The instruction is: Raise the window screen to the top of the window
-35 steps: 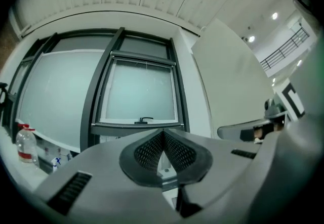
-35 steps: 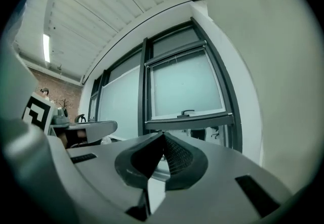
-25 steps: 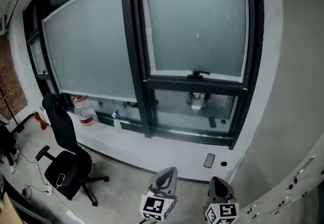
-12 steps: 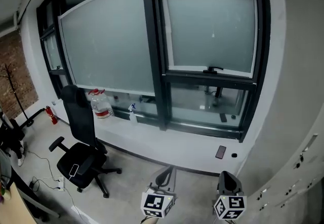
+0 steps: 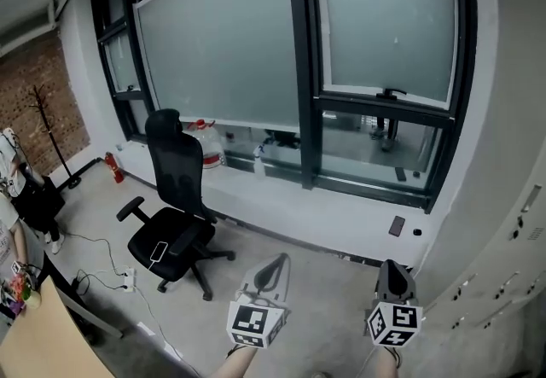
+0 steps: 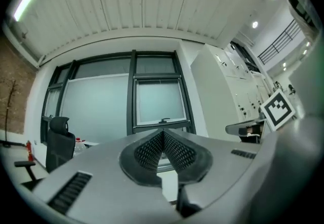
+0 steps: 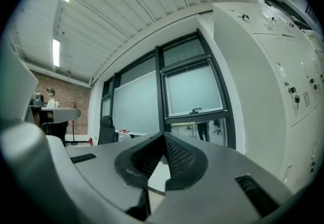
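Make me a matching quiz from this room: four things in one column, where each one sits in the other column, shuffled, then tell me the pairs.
Things:
1. office chair
2. fire extinguisher
3. dark phone
4. coat stand

Places:
A. lying on the white ledge below the right-hand window
B. standing in front of the brick wall
C. on the floor in front of the big frosted pane
D. low on the floor by the white wall, under the leftmost window

Pairs: 1-C, 2-D, 3-A, 4-B.

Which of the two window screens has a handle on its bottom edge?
The narrow screen on the right: a dark handle sits on its bottom bar. The wide screen behind the chair shows none.
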